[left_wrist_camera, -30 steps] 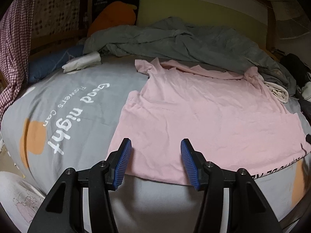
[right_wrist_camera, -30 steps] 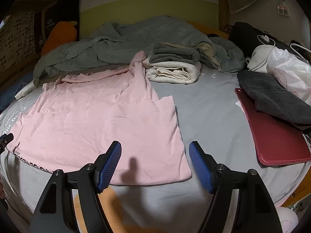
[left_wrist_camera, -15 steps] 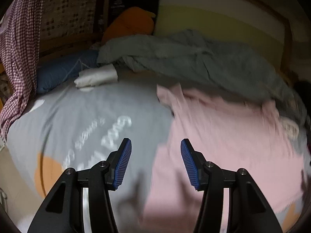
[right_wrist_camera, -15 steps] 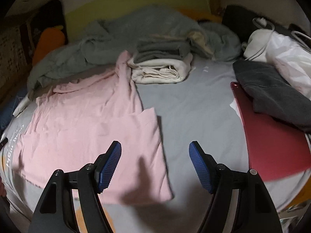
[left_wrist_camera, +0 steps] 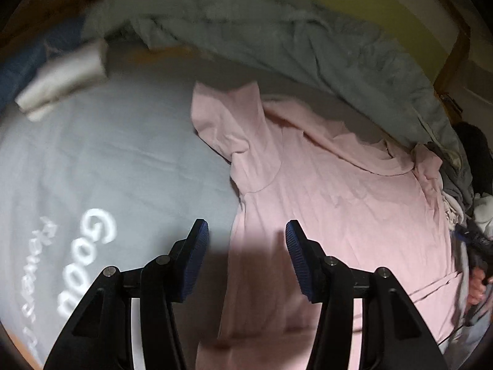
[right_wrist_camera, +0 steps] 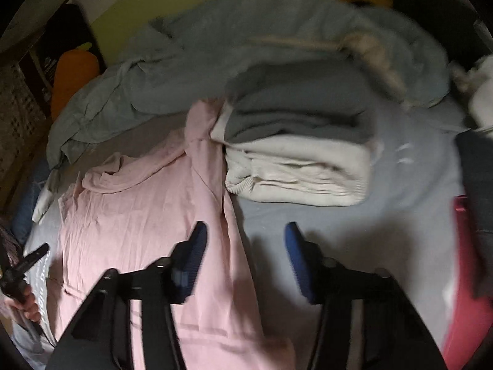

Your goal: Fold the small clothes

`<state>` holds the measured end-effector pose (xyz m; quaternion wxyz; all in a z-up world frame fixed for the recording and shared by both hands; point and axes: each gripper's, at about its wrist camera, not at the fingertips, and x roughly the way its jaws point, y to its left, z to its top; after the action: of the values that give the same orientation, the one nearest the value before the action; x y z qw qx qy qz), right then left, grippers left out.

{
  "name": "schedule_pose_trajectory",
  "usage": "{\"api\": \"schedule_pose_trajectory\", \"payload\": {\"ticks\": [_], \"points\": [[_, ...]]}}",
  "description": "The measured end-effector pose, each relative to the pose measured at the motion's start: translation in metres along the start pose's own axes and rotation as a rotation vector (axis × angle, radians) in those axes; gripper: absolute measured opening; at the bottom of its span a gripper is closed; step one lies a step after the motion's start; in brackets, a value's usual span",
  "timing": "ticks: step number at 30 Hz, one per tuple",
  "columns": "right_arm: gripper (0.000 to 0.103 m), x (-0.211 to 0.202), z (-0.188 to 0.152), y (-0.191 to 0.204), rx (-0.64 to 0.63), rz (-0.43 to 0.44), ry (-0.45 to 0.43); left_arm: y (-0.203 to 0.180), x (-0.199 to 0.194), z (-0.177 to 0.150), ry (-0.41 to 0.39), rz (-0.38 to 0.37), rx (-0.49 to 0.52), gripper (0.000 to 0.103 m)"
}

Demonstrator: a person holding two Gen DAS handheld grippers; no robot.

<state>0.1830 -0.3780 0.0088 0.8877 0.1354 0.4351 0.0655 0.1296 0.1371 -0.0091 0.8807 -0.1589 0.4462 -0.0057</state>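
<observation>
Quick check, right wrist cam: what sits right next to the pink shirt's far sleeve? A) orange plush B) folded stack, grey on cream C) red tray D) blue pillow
B. The pink shirt runs its far sleeve up against the folded stack, grey layers on top of cream ones; the other items lie well away from that sleeve.

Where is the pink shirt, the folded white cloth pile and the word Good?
pink shirt (left_wrist_camera: 354, 209), left wrist view, on its chest.
folded white cloth pile (right_wrist_camera: 302, 169), right wrist view, on its front side.
word Good (left_wrist_camera: 89, 259), left wrist view, on its white letters.
</observation>
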Motion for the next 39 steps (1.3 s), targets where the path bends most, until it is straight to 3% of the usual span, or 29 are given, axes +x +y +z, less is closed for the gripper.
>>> {"api": "schedule_pose_trajectory", "payload": {"ticks": [1,3,5,6,7,8,10,12,14,16,18,21,25,27,30,33,37,39], "points": [[0.035,0.010,0.003,-0.002,0.013,0.018,0.023,0.004,0.007,0.003,0.017,-0.010,-0.026,0.051],[0.035,0.025,0.005,-0.005,0.035,0.048,0.066,0.012,0.015,0.006,0.027,-0.045,-0.059,0.050],[0.031,0.031,0.005,-0.003,0.021,0.089,0.082,0.015,0.021,0.008,0.039,-0.075,-0.053,0.038],[0.031,0.034,0.004,-0.001,0.010,0.096,0.087,0.014,0.023,0.008,0.043,-0.094,-0.036,0.025],[0.024,0.037,0.004,0.002,-0.003,0.104,0.096,0.016,0.022,0.008,0.038,-0.122,-0.028,0.006],[0.012,0.044,0.003,0.004,-0.018,0.105,0.113,0.018,0.021,0.008,0.033,-0.144,-0.034,0.002],[0.002,0.051,0.000,0.004,-0.019,0.063,0.121,0.019,0.018,0.009,0.030,-0.148,-0.035,0.002],[0.001,0.045,-0.002,0.001,0.001,0.053,0.070,0.017,0.009,0.010,-0.014,-0.097,-0.003,0.002],[0.000,0.029,0.000,0.001,-0.033,-0.046,-0.032,0.013,0.006,0.011,-0.054,-0.053,0.048,0.002],[0.000,0.023,0.004,0.000,-0.062,-0.110,-0.069,0.012,0.017,0.012,-0.032,-0.005,0.066,0.002],[0.000,0.032,0.004,-0.007,-0.034,-0.103,-0.024,0.016,0.027,0.009,0.001,0.032,0.046,0.002],[0.000,0.041,-0.001,-0.010,-0.020,-0.138,-0.006,0.012,0.021,0.007,-0.029,0.040,0.065,0.003],[0.000,0.013,-0.001,-0.010,0.011,-0.120,-0.116,0.000,0.003,0.006,-0.118,0.026,0.150,0.003],[0.000,0.011,0.000,-0.005,-0.046,-0.150,-0.122,-0.003,0.009,0.006,-0.093,0.066,0.153,0.003],[0.000,0.034,-0.007,-0.013,-0.015,-0.171,-0.036,0.002,0.028,0.001,-0.012,0.092,0.128,0.003],[0.000,0.043,-0.008,-0.019,0.003,-0.160,-0.022,0.001,0.032,0.000,-0.022,0.113,0.145,0.006],[0.000,0.040,-0.010,-0.015,-0.033,-0.186,-0.054,0.007,0.024,-0.001,-0.009,0.100,0.095,0.010],[0.001,0.031,-0.013,-0.022,-0.008,-0.140,-0.080,0.002,0.004,-0.004,-0.071,0.108,0.121,0.011]]}}
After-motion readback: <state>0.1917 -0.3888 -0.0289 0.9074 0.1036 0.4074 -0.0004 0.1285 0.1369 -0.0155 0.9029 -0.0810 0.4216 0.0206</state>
